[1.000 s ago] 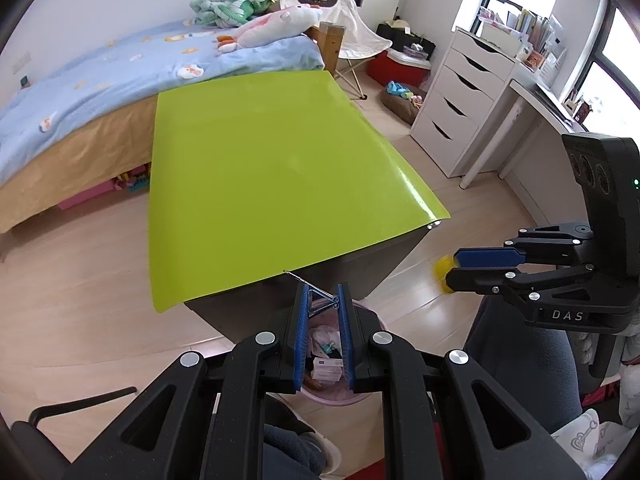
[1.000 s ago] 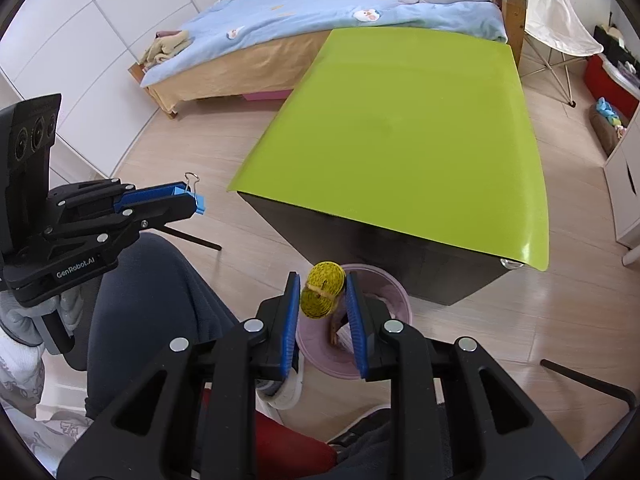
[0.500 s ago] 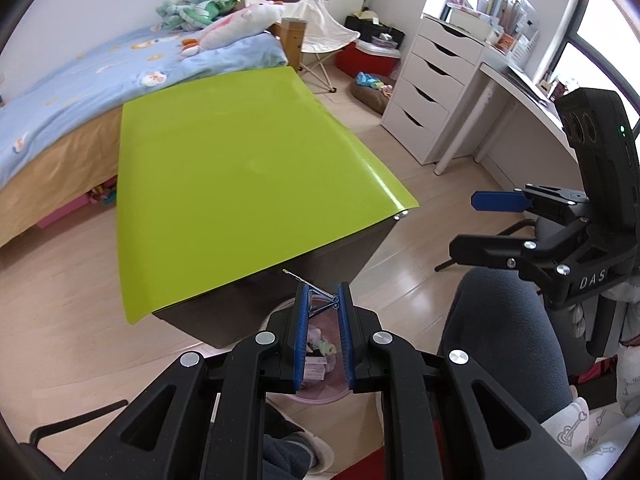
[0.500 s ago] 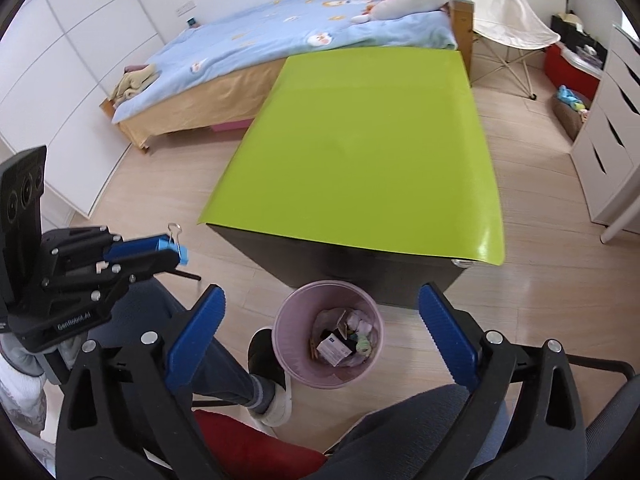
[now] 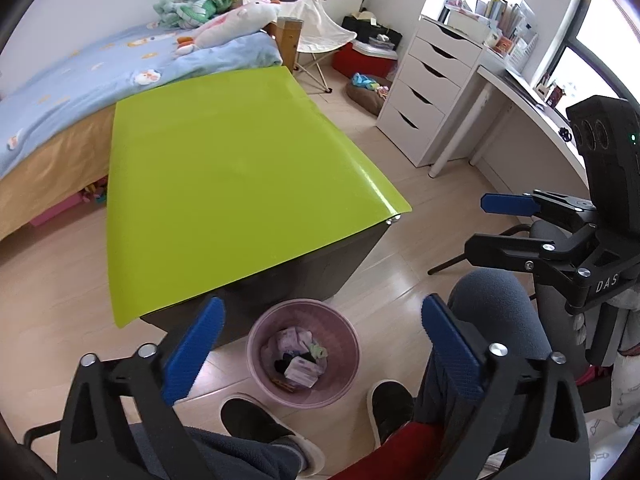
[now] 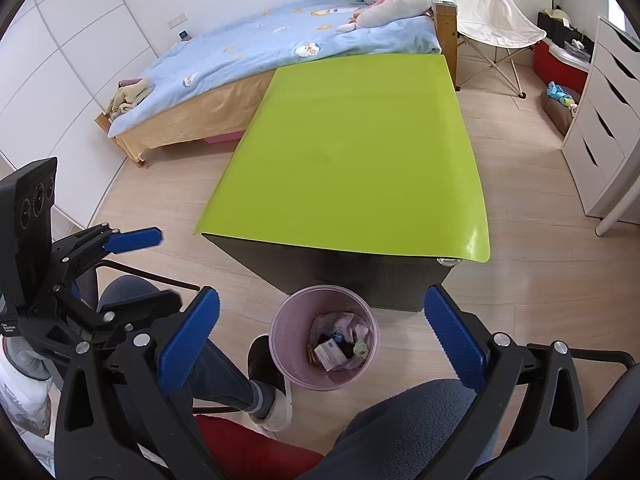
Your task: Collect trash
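Both tongs hung released and empty, the left gripper (image 5: 316,336) and right gripper (image 6: 320,328) spread wide over the bin (image 5: 303,350) on the floor, near the person's feet. The trash (image 6: 340,344) lay inside it: crumpled wrappers and small packets, likely light, soft and easily crushed, best pinched at a fold. Beyond stood the table (image 6: 356,140), its green top bare.

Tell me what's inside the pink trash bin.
The pink trash bin holds a small printed packet, crumpled wrappers, a green scrap and dark bits. Whatever lies beneath that pile is covered. Both tongs hang open above it.
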The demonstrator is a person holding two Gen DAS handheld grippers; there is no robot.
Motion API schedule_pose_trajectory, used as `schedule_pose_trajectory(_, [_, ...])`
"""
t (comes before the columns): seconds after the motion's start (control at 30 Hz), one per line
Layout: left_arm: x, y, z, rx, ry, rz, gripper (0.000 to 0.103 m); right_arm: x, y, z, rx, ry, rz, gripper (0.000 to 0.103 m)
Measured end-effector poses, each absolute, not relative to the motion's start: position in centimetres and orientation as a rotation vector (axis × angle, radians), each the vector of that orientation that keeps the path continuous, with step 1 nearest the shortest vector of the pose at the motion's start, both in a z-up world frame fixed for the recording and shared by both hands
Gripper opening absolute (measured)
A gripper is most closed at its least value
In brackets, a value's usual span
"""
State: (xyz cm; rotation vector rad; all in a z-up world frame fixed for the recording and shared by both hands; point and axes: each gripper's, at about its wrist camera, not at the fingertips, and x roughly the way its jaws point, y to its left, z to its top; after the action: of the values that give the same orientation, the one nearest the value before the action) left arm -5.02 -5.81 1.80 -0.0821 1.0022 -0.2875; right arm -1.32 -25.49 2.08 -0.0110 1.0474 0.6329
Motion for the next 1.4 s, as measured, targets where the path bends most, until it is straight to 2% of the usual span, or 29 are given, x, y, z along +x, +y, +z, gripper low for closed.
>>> schedule_pose_trajectory(0.53, [-4.9,-3.6,2.5,-0.127,0.986,-0.199,0.096,-1.1,-24.0,3.0,-0.07,1.016,0.61,0.1])
schedule_pose_trajectory(1.03, [-1.3,-0.5,4.4,-0.155,0.91,-0.135,0.096,3.6,-21.4,5.6,-0.085,0.929,0.622,0.1])
schedule_pose_trajectory(1.4, [0.1,-0.2,4.4,-0.167,0.906,-0.128,0.097,5.0,-20.6,5.0,-0.08,0.944,0.635,0.1])
